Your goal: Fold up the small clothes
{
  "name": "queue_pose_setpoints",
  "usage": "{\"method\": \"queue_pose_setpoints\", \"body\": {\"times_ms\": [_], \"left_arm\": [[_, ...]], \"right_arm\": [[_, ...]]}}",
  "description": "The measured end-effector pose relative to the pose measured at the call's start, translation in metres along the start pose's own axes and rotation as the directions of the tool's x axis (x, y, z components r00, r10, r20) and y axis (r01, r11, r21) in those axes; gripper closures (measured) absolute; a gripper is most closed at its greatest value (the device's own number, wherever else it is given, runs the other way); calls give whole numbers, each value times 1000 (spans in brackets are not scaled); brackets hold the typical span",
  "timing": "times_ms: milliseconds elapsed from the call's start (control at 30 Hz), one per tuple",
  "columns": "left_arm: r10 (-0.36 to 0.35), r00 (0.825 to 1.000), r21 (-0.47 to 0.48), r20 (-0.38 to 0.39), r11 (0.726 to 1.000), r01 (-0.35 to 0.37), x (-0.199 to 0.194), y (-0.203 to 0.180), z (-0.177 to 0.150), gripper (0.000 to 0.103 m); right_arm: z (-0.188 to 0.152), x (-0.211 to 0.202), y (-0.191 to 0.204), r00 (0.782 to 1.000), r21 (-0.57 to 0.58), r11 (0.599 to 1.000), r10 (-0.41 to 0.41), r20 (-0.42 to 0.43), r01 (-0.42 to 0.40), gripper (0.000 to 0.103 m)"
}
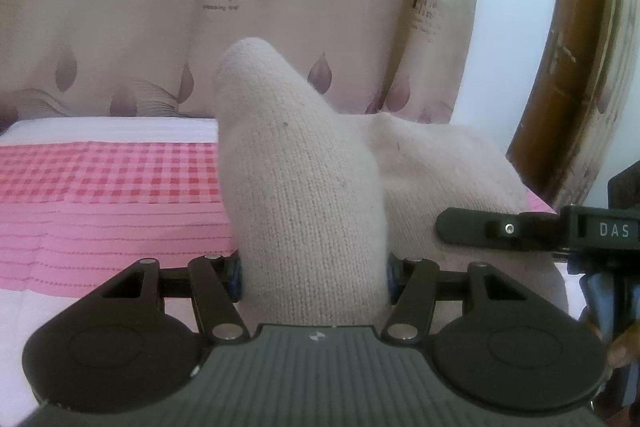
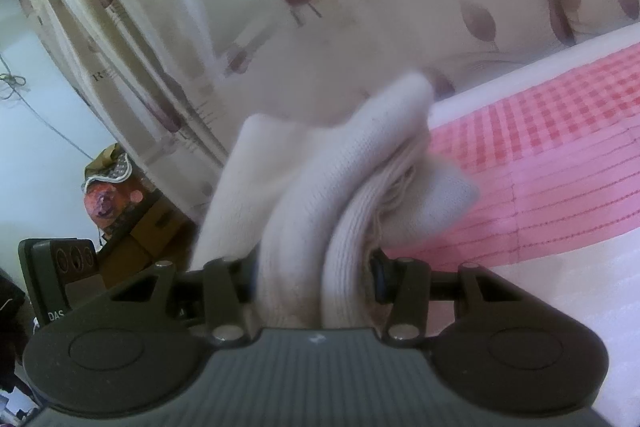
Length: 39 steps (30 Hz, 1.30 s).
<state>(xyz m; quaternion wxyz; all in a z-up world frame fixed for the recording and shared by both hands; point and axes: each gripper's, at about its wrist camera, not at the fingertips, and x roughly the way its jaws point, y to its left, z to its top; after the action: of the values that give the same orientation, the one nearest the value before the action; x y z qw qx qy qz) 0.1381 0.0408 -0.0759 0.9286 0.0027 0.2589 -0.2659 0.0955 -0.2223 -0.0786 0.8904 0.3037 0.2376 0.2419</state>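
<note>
A cream knitted sock (image 1: 304, 187) fills the middle of the left wrist view, its toe end standing up. My left gripper (image 1: 314, 279) is shut on the sock. In the right wrist view the sock (image 2: 320, 195) is bunched and folded over, with its ribbed cuff to the right. My right gripper (image 2: 314, 283) is shut on the sock. The right gripper's finger (image 1: 480, 229) shows at the right of the left wrist view, against the sock. Both hold it above a pink checked bedsheet (image 1: 100, 195).
A patterned cream curtain (image 1: 280, 7) hangs behind the bed. A wooden frame (image 1: 568, 67) curves at the right. In the right wrist view, boxes and clutter (image 2: 116, 203) sit at the left, and the pink bedsheet (image 2: 560, 155) lies to the right.
</note>
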Motion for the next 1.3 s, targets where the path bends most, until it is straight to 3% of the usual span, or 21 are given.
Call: {"method": "queue_pose_setpoints", "body": {"times_ms": [700,1300], "left_arm": [[6,1000,0,18,1000,-6,-32,13,-9,45],[14,1000,-2,9,1000,-14,-36,18,-9,45]], "right_arm": [[-12,1,30,1000,-20,1000,11,-8,-11,55],[-12,4,28,1000,-13,1000,24,-19,-24,55]]}}
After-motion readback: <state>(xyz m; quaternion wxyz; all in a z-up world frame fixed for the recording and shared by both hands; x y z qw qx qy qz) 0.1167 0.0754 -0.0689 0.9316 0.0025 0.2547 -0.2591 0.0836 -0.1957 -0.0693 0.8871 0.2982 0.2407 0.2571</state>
